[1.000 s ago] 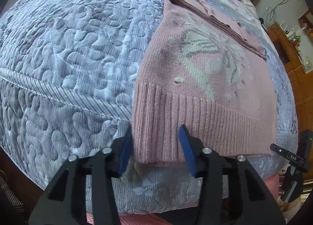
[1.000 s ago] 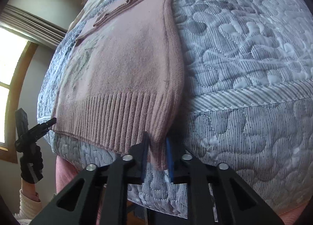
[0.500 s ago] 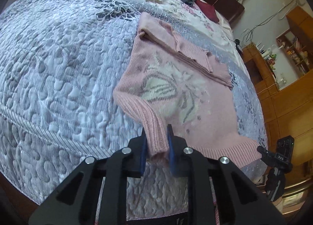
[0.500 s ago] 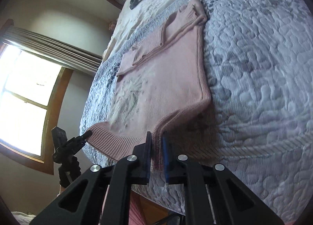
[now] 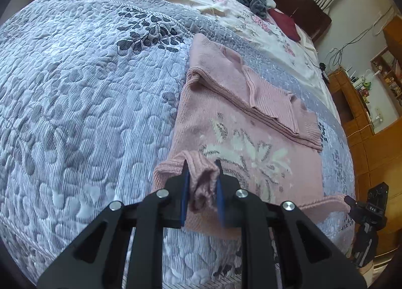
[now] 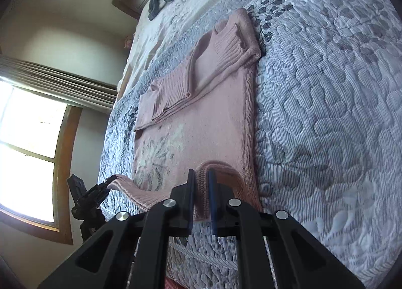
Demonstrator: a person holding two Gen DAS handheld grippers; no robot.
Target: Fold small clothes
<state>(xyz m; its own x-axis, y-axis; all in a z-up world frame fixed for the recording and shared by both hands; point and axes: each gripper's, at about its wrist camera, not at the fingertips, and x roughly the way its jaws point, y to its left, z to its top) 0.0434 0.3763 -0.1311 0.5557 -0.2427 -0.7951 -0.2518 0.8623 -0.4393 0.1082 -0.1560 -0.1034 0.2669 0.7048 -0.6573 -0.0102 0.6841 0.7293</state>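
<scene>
You hold both hem corners of the sweater [image 5: 241, 138], left gripper [image 5: 201, 183] and right gripper [image 6: 201, 188] each clamped; uneven carrying toward the sleeves [image 5: 253, 98] could skew the fold.

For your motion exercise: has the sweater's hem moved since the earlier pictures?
Yes. The hem, clamped in both claws, has lifted off the quilt's near edge and travelled toward the folded sleeves.

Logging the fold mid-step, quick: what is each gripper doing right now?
Left gripper: shut on the ribbed hem of the pink sweater, at one bottom corner.
Right gripper: shut on the sweater's hem at the other bottom corner.
</scene>
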